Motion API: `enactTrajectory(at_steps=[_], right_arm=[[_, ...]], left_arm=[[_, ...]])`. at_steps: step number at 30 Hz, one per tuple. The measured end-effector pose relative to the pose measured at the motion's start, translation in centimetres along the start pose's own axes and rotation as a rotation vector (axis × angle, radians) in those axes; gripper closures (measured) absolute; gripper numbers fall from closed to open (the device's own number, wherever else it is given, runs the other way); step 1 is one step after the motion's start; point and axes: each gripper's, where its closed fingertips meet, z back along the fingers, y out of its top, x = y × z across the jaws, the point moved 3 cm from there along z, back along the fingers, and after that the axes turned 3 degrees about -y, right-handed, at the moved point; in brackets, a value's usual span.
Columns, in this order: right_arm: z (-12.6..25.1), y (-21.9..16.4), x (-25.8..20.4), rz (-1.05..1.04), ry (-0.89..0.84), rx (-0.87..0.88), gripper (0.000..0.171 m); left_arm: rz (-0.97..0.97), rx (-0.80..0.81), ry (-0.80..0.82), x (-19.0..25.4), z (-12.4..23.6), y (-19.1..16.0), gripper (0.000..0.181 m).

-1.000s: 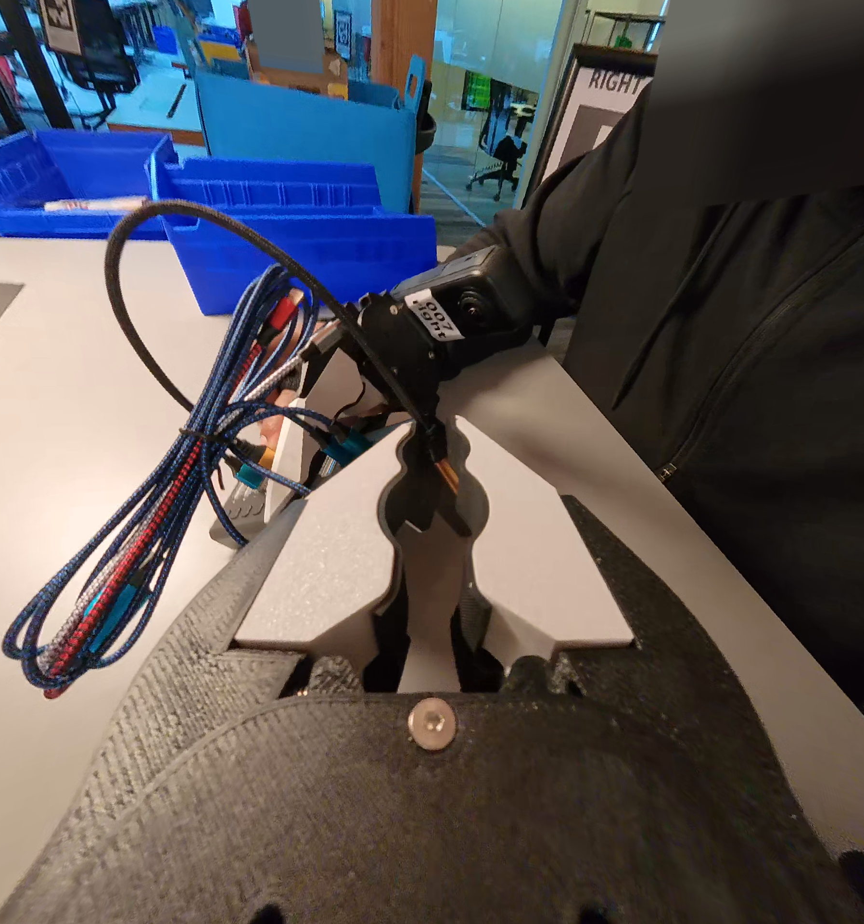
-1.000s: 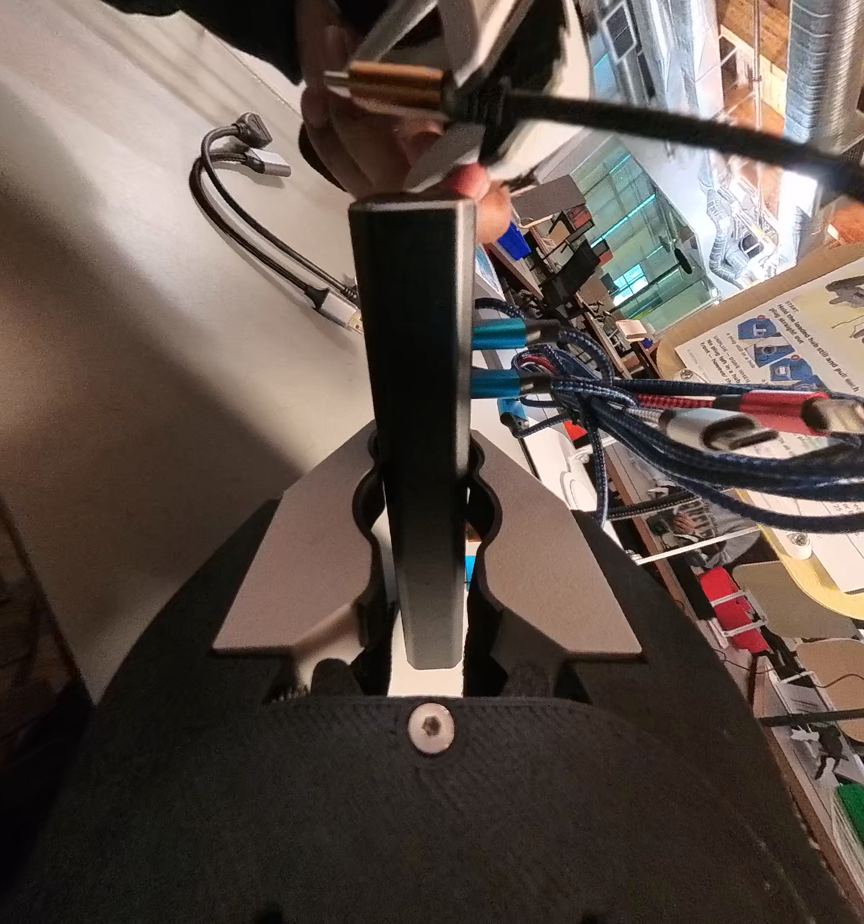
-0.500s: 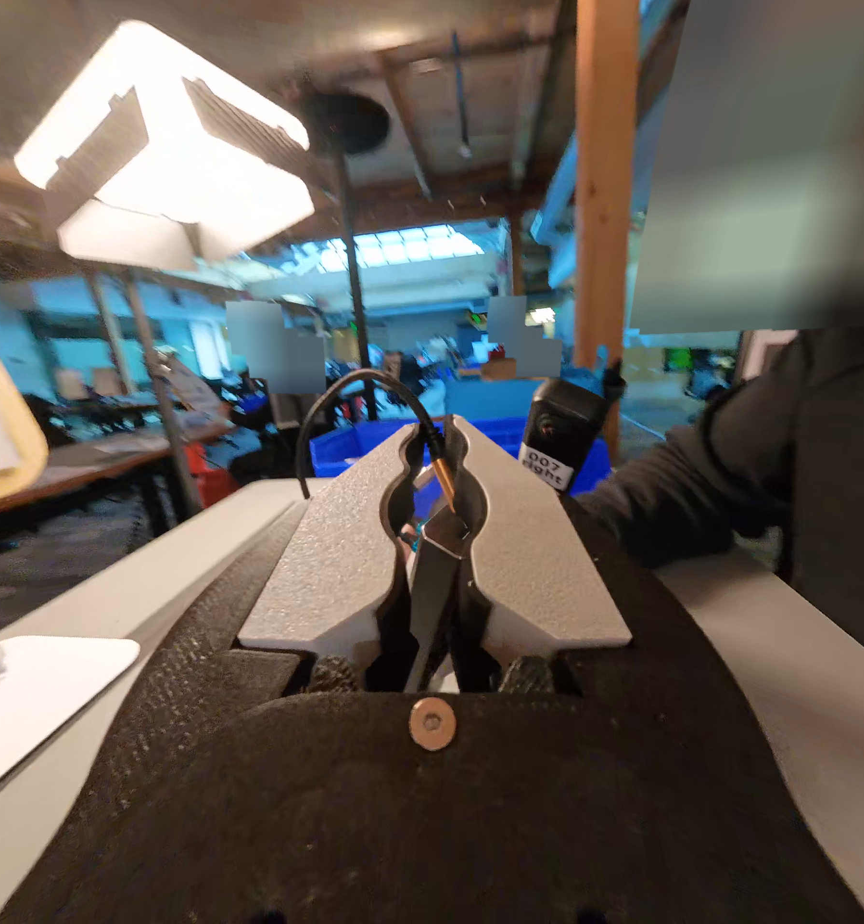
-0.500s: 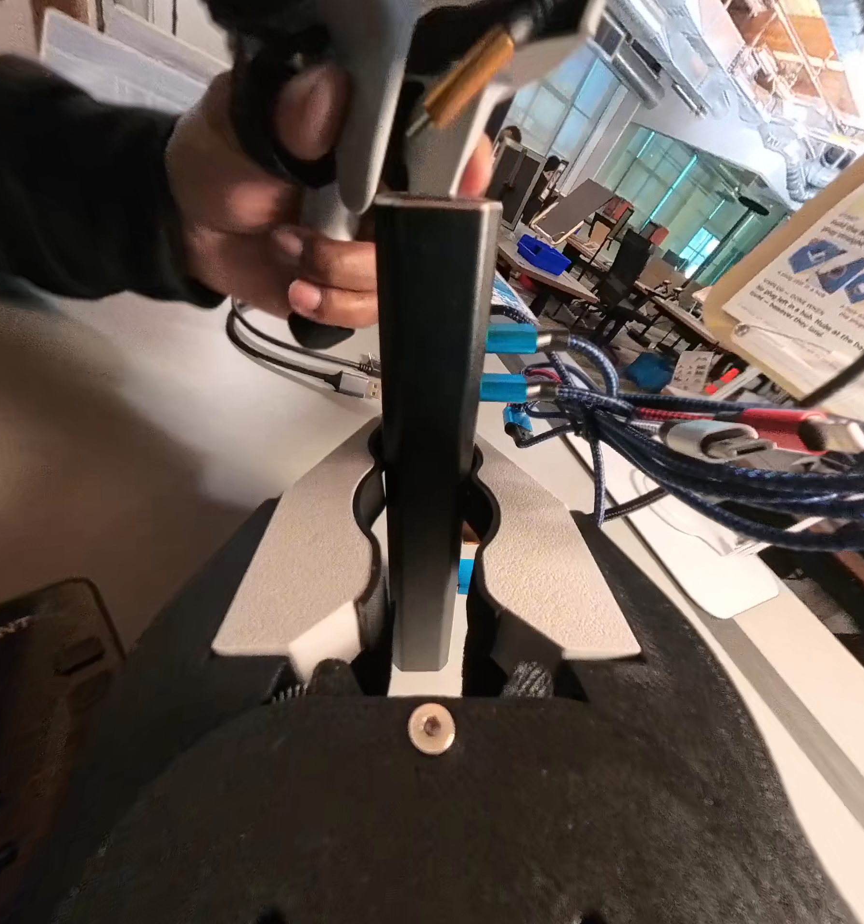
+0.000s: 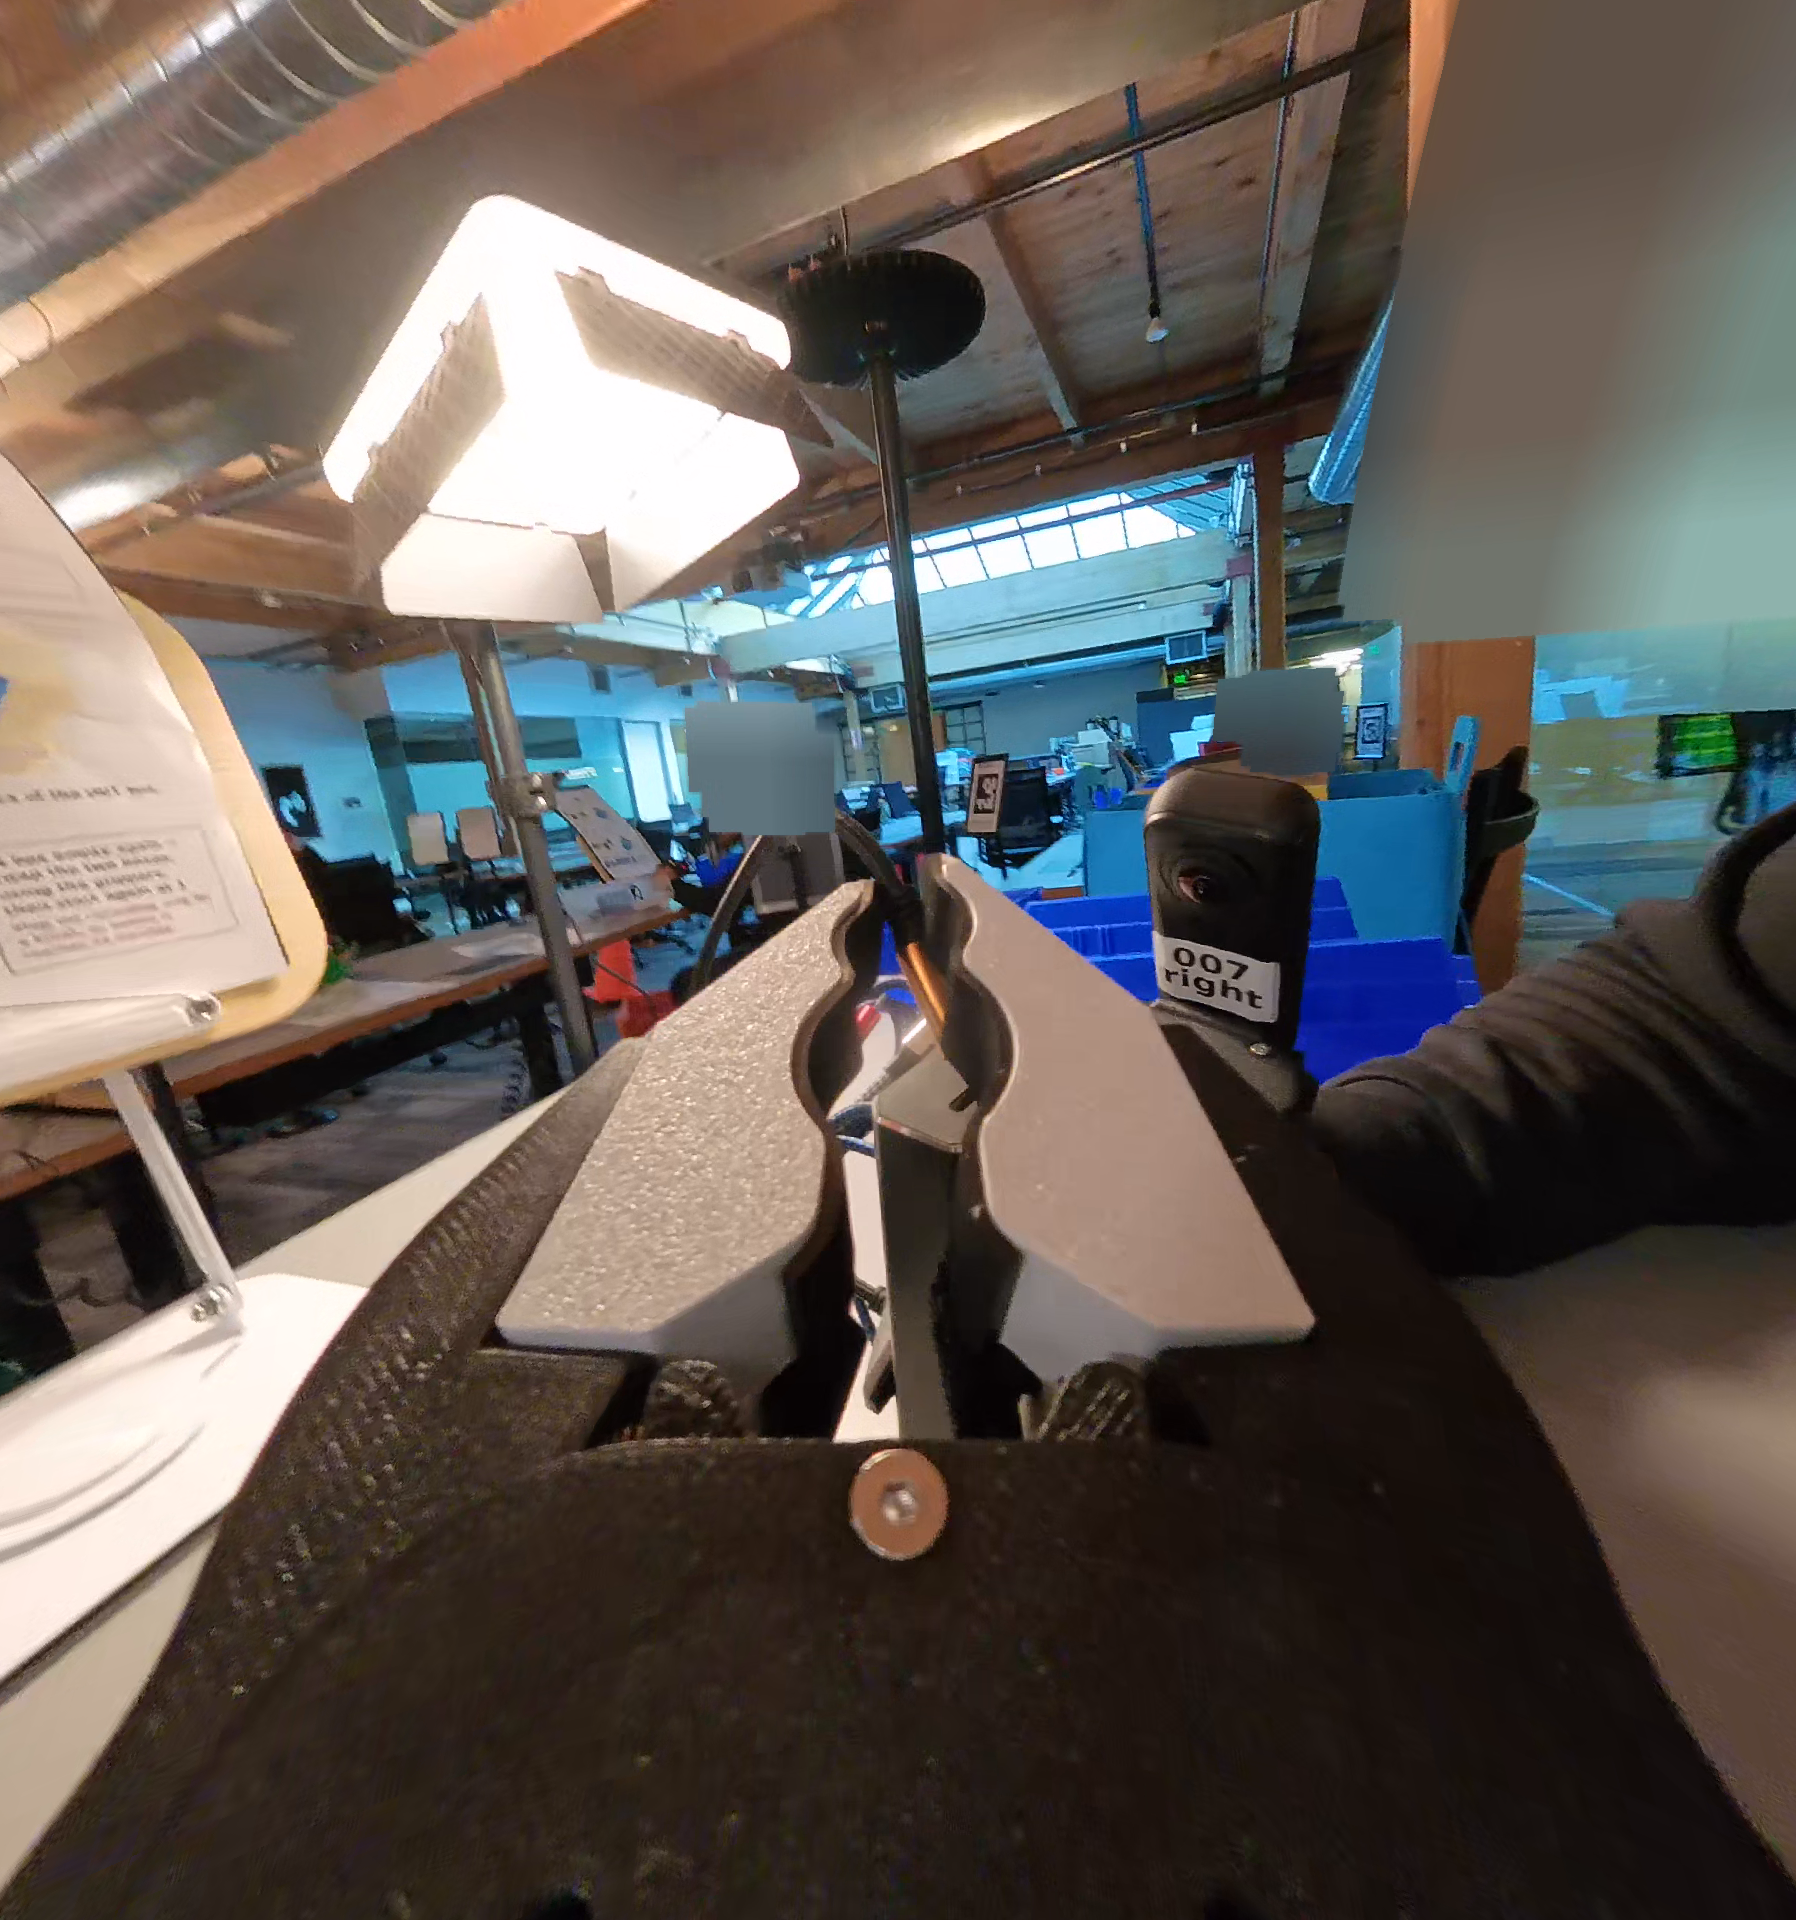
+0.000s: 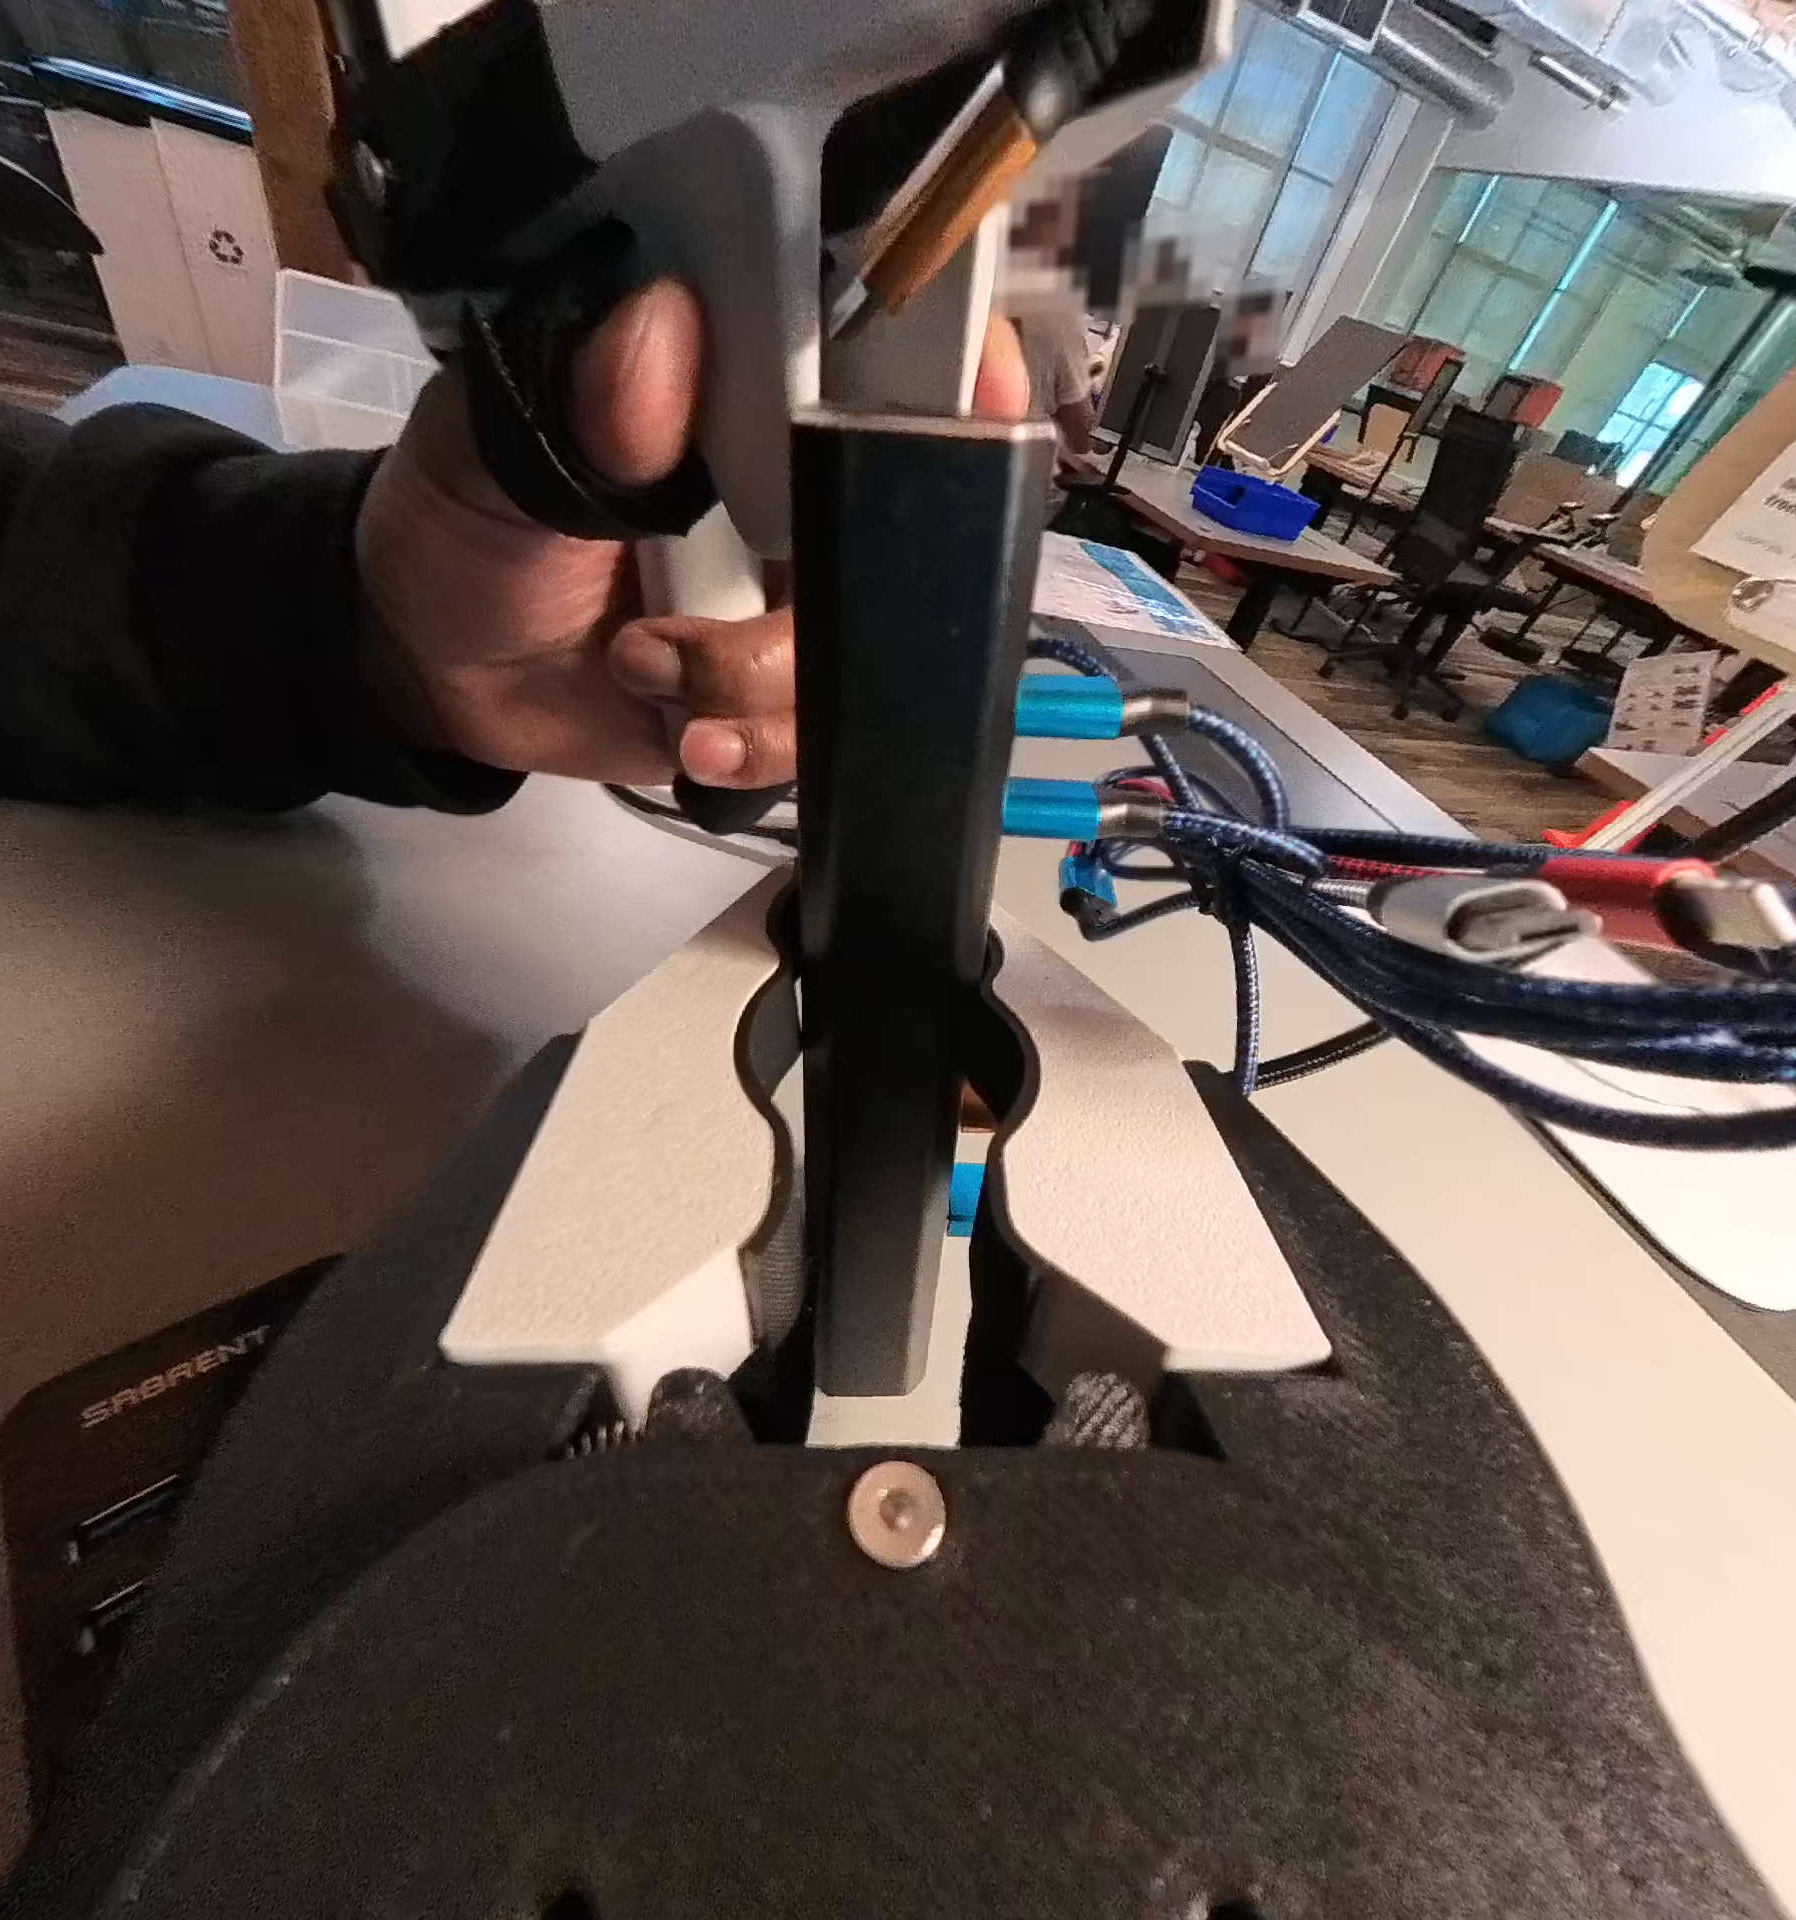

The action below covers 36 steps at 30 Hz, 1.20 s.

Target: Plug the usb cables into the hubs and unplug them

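The right tongs (image 6: 899,997) clamp a dark hub (image 6: 899,831) upright at frame centre, two blue-collared cables (image 6: 1065,758) plugged into its right side. Above it, the left tongs (image 5: 920,914) pinch a copper plug (image 5: 925,987) on a black cord, tip just over the hub's top end. A hand (image 6: 561,623) shows upper left, above the grey surface (image 6: 198,1039).
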Motion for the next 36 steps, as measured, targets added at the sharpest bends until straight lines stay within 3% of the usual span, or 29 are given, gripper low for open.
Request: enactTrajectory(at_steps=[1,12,21,28,36], right_arm=[[0.0,0.0,0.0,-0.008,0.010,0.000,0.145],[0.1,-0.4,-0.7,-0.021,0.098,-0.009,0.145],[0.3,-0.5,-0.7,0.142,0.068,-0.045,0.145],[0.3,-0.5,-2.2,0.288,0.131,-0.053,0.144],[0.4,-0.4,-3.4,0.336,0.188,-0.044,0.144]], left_arm=[[0.029,-0.018,-0.005,-0.2,0.0,-0.2,0.172],[0.270,-0.271,-0.152,0.7,-0.3,-1.6,0.171],[0.341,-0.428,-0.296,2.1,1.2,-1.9,0.168],[0.252,-0.534,-0.434,3.9,2.9,-1.5,0.146],[0.385,-0.522,-0.568,4.8,3.3,-2.1,0.136]])
